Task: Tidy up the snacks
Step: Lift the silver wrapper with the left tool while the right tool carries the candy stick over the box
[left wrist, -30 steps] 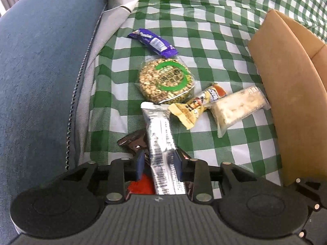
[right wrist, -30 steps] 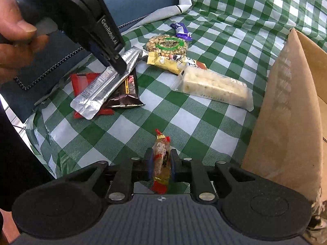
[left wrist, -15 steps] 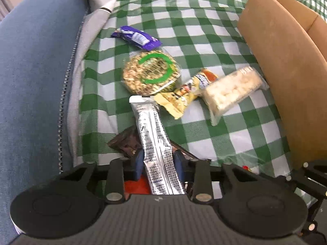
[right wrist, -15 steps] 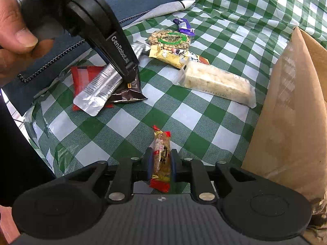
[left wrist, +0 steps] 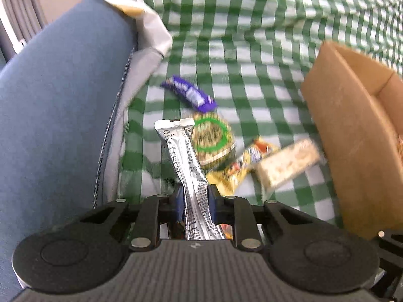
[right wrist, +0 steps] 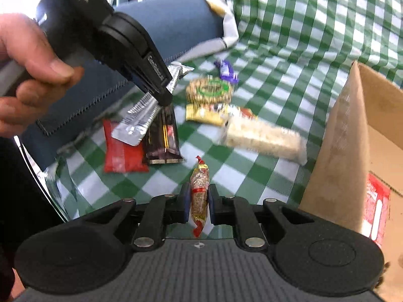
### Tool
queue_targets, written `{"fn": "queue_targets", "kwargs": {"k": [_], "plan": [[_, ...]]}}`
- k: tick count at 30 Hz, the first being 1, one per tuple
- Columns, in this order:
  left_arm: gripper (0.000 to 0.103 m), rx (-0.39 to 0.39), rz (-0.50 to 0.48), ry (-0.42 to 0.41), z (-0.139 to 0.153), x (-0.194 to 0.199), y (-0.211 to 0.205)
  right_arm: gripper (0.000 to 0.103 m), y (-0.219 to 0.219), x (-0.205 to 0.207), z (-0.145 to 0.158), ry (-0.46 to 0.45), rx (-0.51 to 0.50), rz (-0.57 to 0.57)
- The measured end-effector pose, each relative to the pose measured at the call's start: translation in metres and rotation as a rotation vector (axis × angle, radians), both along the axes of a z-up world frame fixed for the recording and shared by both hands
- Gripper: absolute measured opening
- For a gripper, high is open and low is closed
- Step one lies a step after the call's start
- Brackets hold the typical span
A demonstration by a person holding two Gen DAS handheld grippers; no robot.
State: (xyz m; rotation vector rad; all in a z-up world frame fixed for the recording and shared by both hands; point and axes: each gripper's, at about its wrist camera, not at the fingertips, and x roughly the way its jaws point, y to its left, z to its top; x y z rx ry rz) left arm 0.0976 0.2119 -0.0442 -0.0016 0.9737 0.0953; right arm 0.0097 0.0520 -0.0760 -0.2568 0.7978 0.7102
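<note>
My left gripper (left wrist: 194, 196) is shut on a long silver snack bar (left wrist: 185, 166) and holds it above the checked cloth; it also shows in the right wrist view (right wrist: 163, 98), with the silver bar (right wrist: 141, 118) hanging from it. My right gripper (right wrist: 199, 198) is shut on a small peanut candy (right wrist: 199, 191) with red twisted ends. On the cloth lie a purple bar (left wrist: 189, 94), a round nut cake with a green ring (left wrist: 211, 138), a yellow packet (left wrist: 241, 168), a pale rice bar (left wrist: 287, 163), a red packet (right wrist: 121, 151) and a dark bar (right wrist: 163, 138).
An open cardboard box (left wrist: 352, 136) stands at the right; in the right wrist view the box (right wrist: 340, 156) holds a red and white packet (right wrist: 375, 201). A blue cushion (left wrist: 58, 105) lies at the left. A green checked cloth (left wrist: 252, 50) covers the surface.
My left gripper has lifted the silver bar up off the red and dark packets. My right gripper has risen with the peanut candy. Both views are blurred by motion.
</note>
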Motion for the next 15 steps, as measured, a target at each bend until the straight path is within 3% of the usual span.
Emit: {"fn": "queue_targets", "kwargs": {"k": [8, 15], "plan": [[0.022, -0.019, 0.04, -0.163, 0.026, -0.004, -0.001, 0.015, -0.02, 0.004, 0.04, -0.075, 0.151, -0.047], [0.022, -0.05, 0.028, -0.272, 0.045, -0.009, -0.008, 0.015, -0.065, 0.022, 0.11, -0.156, 0.301, -0.138]]}}
